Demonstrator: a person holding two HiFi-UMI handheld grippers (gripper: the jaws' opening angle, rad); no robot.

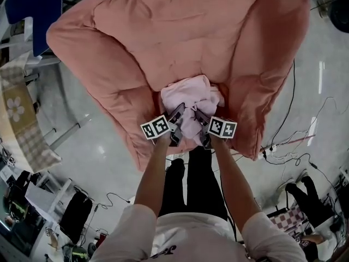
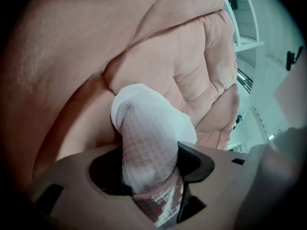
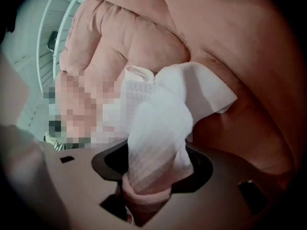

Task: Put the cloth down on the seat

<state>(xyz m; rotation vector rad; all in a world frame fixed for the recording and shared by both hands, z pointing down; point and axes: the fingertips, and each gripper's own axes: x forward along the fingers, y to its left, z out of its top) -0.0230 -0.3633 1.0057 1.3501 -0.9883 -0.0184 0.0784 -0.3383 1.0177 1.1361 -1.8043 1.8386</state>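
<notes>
Looking down through the head view, I see the cloth (image 1: 191, 100), pale pink with a waffle weave, bunched at the near front of the seat (image 1: 180, 48) of a big padded salmon-pink armchair (image 1: 92, 42). It sits in the gap between the chair's left and right armrests. I hold it from the near side with both tools, side by side and close together, their marker cubes facing up.

The left gripper (image 1: 175, 119) takes the cloth's near left edge. In the left gripper view its fingers (image 2: 197, 163) are clamped on a gathered roll of the cloth (image 2: 146, 138), which rises from between them and folds over toward the quilted chair padding beyond.

The right gripper (image 1: 199, 121) takes the near right edge. In the right gripper view its fingers (image 3: 200, 169) pinch a narrow neck of the cloth (image 3: 158, 143), and the fabric fans out above them with one corner pointing right against the cushion.

I cannot tell whether the bulk of the cloth rests its weight on the seat or only hangs against it.

Cables (image 1: 297, 146) trail over the pale floor (image 1: 98, 146) to the right of the chair.
</notes>
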